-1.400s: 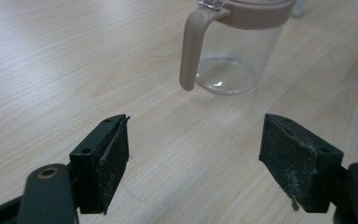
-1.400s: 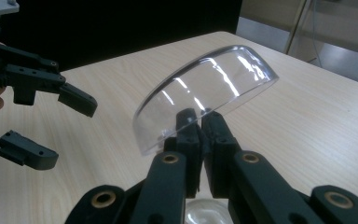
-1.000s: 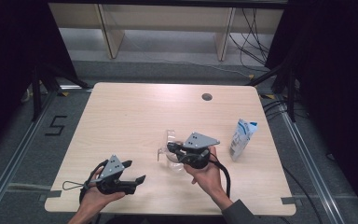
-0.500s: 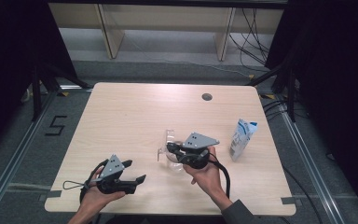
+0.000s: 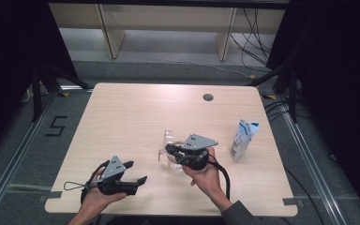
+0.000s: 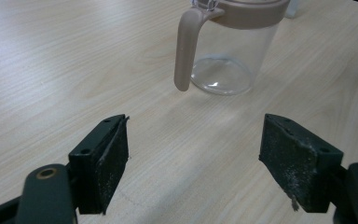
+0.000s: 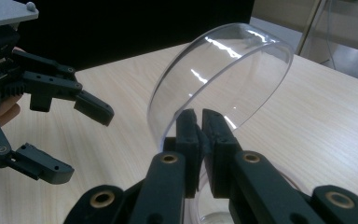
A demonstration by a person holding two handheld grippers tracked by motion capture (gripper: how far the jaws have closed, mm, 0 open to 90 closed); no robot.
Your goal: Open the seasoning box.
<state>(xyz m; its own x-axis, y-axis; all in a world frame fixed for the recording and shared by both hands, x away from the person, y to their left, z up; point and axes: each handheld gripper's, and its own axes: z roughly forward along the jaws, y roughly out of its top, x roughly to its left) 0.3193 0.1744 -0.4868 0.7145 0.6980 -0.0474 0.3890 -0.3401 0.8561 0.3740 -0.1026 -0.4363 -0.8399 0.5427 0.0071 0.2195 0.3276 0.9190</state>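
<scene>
The left gripper (image 5: 136, 173) hovered with its jaws spread, near the table's (image 5: 122, 117) front edge. At centre, the right gripper (image 7: 200, 123) pinched a clear jug's (image 6: 230, 51) open lid (image 7: 221, 77), probably light, stiff and slippery; its beige handle (image 6: 186, 46) offered the safer hold.

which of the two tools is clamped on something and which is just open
The right tool is the clamped one: its jaws pinch the edge of the clear round lid above the jug. The left tool has jaws wide apart with nothing between them.
</scene>
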